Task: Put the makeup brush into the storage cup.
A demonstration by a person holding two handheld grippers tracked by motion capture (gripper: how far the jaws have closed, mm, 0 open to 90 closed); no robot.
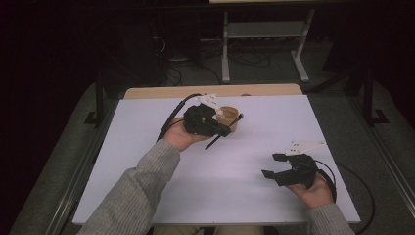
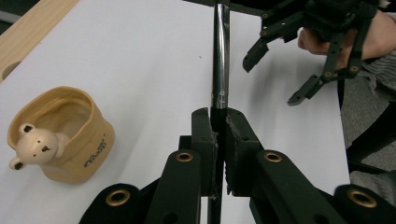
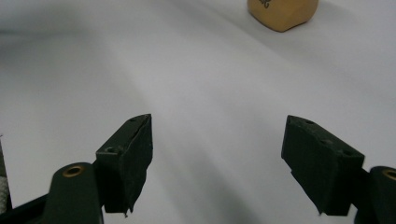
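A tan ceramic cup (image 1: pixel 230 117) with a small white bear figure on its rim (image 2: pixel 31 145) stands on the white table (image 1: pixel 235 196) toward the back. My left gripper (image 1: pixel 225 129) hovers just in front of the cup, shut on a slim black and silver pen (image 1: pixel 213 142) that crosses its jaws at a slant. In the left gripper view the pen (image 2: pixel 220 56) runs straight up from the closed left gripper (image 2: pixel 219 116). My right gripper (image 1: pixel 272 165) sits low at the front right, open with nothing between its jaws, as the right gripper view (image 3: pixel 219 121) also shows.
A wooden strip (image 1: pixel 147 92) borders the table's far edge. Beyond it are dark floor, cables and a metal stand (image 1: pixel 264 29). The left gripper view catches the right gripper (image 2: pixel 271 83) farther off, and the right gripper view catches the cup's base (image 3: pixel 282 11).
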